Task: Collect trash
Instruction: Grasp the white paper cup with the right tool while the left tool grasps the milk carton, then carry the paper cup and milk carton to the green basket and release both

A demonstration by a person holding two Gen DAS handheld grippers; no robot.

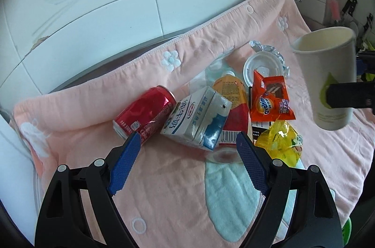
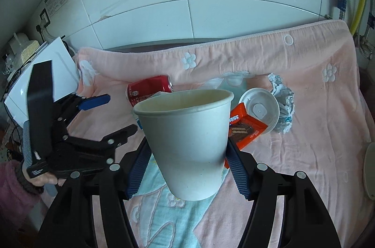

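Left wrist view: left gripper point(image 1: 187, 142) with blue ribbed pads spread wide, gripping nothing, poised low over a pink flower-patterned towel point(image 1: 164, 189). Just ahead, a pile of trash: crushed red soda can point(image 1: 145, 114) on its side at left, touching a white-and-blue milk carton point(image 1: 199, 116) tipped against an orange-labelled plastic bottle point(image 1: 230, 93). Right of the bottle, an orange Ovaltine snack wrapper point(image 1: 269, 100), with a crinkled yellow plastic wrapper point(image 1: 281, 140) below it. Behind, a round white plastic cup lid point(image 1: 260, 65) and crumpled silver foil point(image 1: 264, 47). At far right, a white paper cup point(image 1: 328, 79) held off the towel, slightly tilted, a black finger across its side.

Right wrist view: right gripper point(image 2: 187, 163) clamped on the white paper cup point(image 2: 187, 137), blue pads pressed on both sides of its lower wall, open mouth up and facing away. Beyond the cup, red can point(image 2: 150, 86), lid point(image 2: 260, 107), orange wrapper point(image 2: 246, 128) and crumpled foil point(image 2: 283, 105) on the towel point(image 2: 304, 154). At left, the other gripper point(image 2: 117, 112), fingers parted, in a hand point(image 2: 44, 177) with a pink sleeve. White tiled wall point(image 2: 145, 20) with fruit decals behind.
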